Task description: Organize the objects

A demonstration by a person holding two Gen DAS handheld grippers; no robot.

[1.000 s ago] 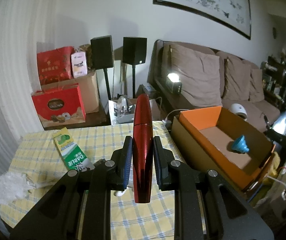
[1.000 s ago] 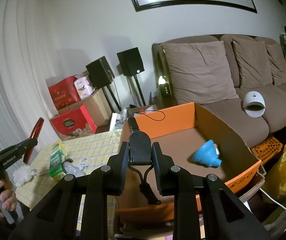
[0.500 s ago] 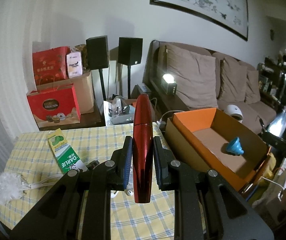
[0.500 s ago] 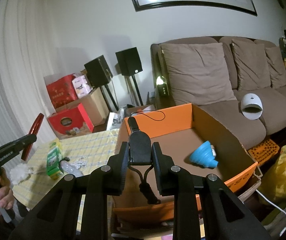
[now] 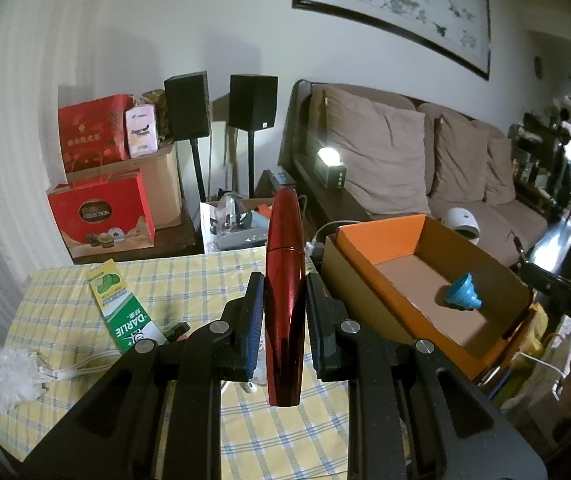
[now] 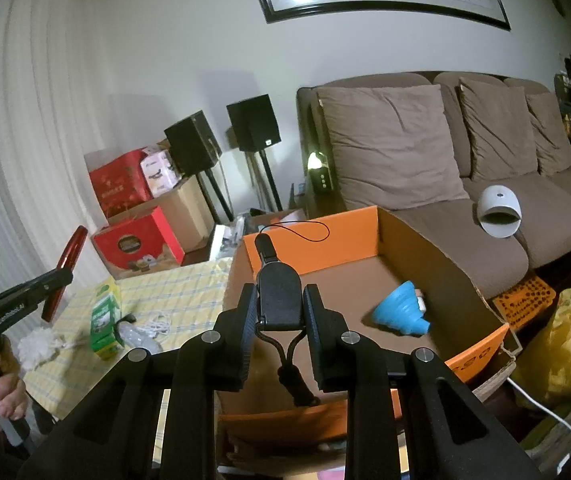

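Left gripper point(image 5: 284, 308) clamped on glossy red spindle-shaped tube point(image 5: 284, 280), above yellow checked tabletop point(image 5: 213, 276); right gripper point(image 6: 278, 312) clamped on small black corded device point(image 6: 278, 294); beyond, orange-lined cardboard box point(image 6: 461, 280) holding blue ribbed funnel point(image 6: 401, 310) near its right wall.

2 black speakers point(image 5: 221, 106) beside a brown sofa point(image 5: 425, 168); framed painting point(image 5: 389, 4) above.

Dim room, lamp point(image 5: 327, 157) glare (fisheye-bent edges), dark vignetted corners.
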